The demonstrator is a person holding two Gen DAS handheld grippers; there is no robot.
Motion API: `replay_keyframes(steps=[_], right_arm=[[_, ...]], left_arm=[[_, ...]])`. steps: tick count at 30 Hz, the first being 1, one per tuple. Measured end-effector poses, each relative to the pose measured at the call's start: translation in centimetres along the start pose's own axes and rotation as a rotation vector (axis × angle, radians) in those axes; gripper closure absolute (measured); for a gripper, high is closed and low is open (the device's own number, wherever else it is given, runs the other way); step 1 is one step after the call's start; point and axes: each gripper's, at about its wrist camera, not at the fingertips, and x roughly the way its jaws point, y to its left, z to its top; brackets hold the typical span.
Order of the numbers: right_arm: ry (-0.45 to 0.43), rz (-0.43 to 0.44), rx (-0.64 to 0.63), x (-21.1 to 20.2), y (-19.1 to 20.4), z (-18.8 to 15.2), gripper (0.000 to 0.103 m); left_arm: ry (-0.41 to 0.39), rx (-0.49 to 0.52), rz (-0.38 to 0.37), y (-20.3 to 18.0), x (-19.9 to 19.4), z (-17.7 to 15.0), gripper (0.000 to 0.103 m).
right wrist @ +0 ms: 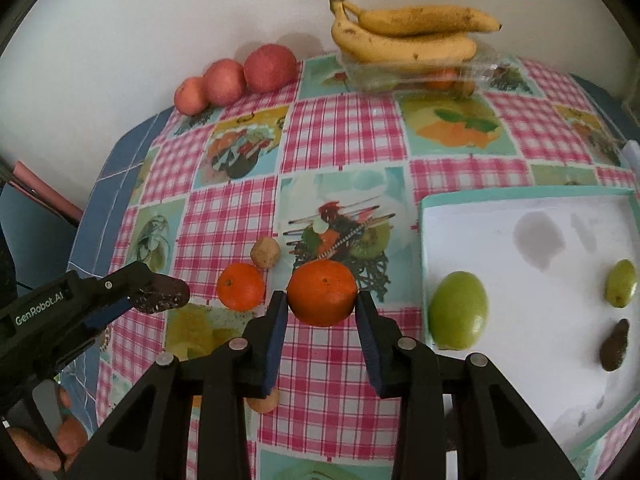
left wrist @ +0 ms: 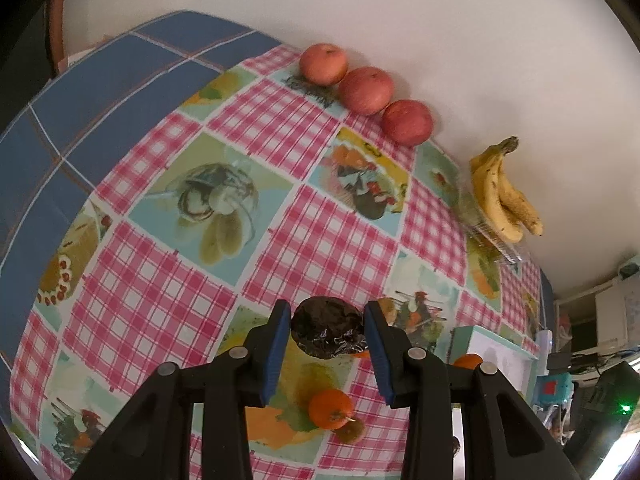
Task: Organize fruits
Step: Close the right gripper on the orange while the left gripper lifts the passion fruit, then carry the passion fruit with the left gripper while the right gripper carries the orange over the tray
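Observation:
My left gripper (left wrist: pixel 326 314) is shut on a dark wrinkled fruit (left wrist: pixel 326 334) and holds it above the checked tablecloth (left wrist: pixel 168 296). The right wrist view shows this gripper (right wrist: pixel 150 296) at the left with the dark fruit (right wrist: pixel 166 294) sticking out past its tips. Between the blue pads of my right gripper (right wrist: pixel 321 298) sits an orange (right wrist: pixel 322 282), gripped and lifted off the cloth. A second orange (right wrist: pixel 240 286) (left wrist: pixel 330 408) rests on the table between the two grippers. Beside it lies a small brown fruit (right wrist: pixel 265 253).
A white tray (right wrist: pixel 500 216) at the right holds a green fruit (right wrist: pixel 458 310), a smaller green one (right wrist: pixel 620 288) and a dark one (right wrist: pixel 614 344). Three apples (right wrist: pixel 270 68) line the wall. Bananas (right wrist: pixel 404 36) lie on a clear plastic box (right wrist: pixel 480 72).

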Motion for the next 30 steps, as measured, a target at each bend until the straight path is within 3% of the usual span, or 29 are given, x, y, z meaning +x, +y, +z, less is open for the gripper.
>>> replay_keyframes(steps=[13, 22, 30], right_arm=[[-0.041, -0.026, 0.035, -3.9, -3.0, 0.1, 0.067], [-0.046, -0.142, 0.182, -5.5, -11.3, -0.2, 0.067], [-0.065, -0.21, 0.304, -8.1, -18.8, -0.6, 0.067]], left_arm=[[-0.011, 0.086, -0.012, -3.4, -0.7, -1.3, 0.063], [0.041, 0.196, -0.047, -8.6, 0.6, -4.3, 0.063], [0.137, 0.389, -0.109, -16.1, 2.9, -9.6, 0.063]])
